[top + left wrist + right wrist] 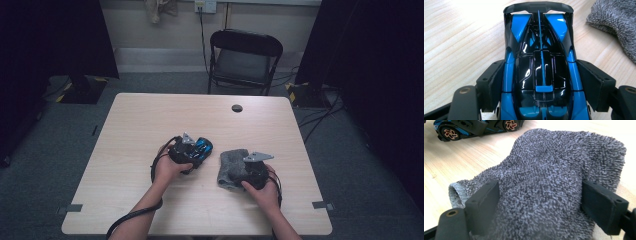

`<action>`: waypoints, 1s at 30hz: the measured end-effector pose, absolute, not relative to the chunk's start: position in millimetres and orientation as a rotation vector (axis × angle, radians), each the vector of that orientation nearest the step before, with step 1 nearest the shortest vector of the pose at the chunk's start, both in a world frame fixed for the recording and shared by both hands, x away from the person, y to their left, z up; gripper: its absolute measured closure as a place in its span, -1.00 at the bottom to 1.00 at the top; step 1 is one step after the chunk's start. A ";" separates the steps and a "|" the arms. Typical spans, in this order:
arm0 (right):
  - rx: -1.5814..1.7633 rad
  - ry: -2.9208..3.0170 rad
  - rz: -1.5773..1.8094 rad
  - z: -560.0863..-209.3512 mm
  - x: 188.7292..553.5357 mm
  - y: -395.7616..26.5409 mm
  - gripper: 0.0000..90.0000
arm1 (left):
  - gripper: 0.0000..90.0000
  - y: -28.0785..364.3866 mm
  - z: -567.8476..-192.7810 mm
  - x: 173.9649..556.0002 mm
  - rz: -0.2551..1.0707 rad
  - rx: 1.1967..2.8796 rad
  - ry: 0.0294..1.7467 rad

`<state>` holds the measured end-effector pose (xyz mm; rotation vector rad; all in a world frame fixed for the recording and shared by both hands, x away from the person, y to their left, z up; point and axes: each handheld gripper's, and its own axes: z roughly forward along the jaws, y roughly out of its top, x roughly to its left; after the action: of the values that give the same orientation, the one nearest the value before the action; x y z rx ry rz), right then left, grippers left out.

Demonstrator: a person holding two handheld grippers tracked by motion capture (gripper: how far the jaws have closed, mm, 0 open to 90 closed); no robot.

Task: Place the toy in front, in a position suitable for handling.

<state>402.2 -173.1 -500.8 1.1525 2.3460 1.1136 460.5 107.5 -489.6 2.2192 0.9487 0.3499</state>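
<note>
Left gripper point(192, 152) is clamping the blue toy car point(541, 70) near table point(150, 125) centre. Right gripper point(245, 172) is squeezing the grey cloth point(554, 182) at the car's 4 o'clock. Both grabbed; wiping likely not yet begun, cloth and car apart.

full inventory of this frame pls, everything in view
toy car: 1, blue and black, on the table left of centre, between the left tool's jaws
cloth: 1, grey, fluffy, on the table right of the car, between the right tool's jaws
table: 1, light wood
grommet hole: 1, dark, far side of the tabletop
folding chair: 1, black, behind the table
left tool: 1, black, at the car
right tool: 1, black, at the cloth
hands: 2, at the table's near edge
</note>
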 end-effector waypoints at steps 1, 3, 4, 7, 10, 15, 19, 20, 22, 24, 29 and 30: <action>1.153 2.346 1.114 -500.8 402.3 -173.2 -0.62 | -0.41 107.3 -489.5 460.3 0.351 2.221 0.950; 1.152 2.346 1.114 -500.9 402.3 -173.2 -0.62 | -0.41 107.5 -489.4 460.1 0.344 2.217 0.959; 1.152 2.346 1.114 -500.9 402.3 -173.2 -0.62 | -0.41 107.8 -489.3 460.2 0.342 2.217 0.961; 1.151 2.347 1.114 -500.9 402.2 -173.2 -0.62 | -0.42 107.7 -488.5 459.6 0.347 2.230 0.966; 1.150 2.347 1.114 -500.9 402.2 -173.2 -0.62 | -0.51 108.8 -487.5 459.0 0.361 2.220 0.990; 1.150 2.347 1.114 -500.9 402.2 -173.2 -0.62 | -0.54 111.0 -483.6 457.5 0.339 2.219 1.002; 1.151 2.347 1.114 -500.9 402.2 -173.2 -0.62 | -0.59 114.1 -482.1 455.0 0.351 2.210 0.996; 1.150 2.348 1.114 -500.9 402.2 -173.3 -0.62 | -0.58 117.5 -479.9 452.9 0.341 2.196 0.995; 1.150 2.348 1.114 -500.9 402.2 -173.3 -0.62 | -0.59 119.2 -478.8 451.4 0.336 2.188 1.000; 1.150 2.348 1.114 -500.9 402.2 -173.3 -0.62 | -0.59 123.8 -476.0 447.9 0.339 2.173 0.997; 1.150 2.348 1.114 -500.9 402.2 -173.3 -0.62 | -0.61 134.2 -477.0 433.1 0.338 2.167 0.991; 1.150 2.348 1.114 -500.9 402.2 -173.3 -0.62 | -0.61 134.2 -477.0 433.1 0.338 2.167 0.991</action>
<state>402.2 -173.3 -500.9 1.1497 2.3481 1.1142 433.1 134.2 -477.0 2.1671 0.9908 0.3381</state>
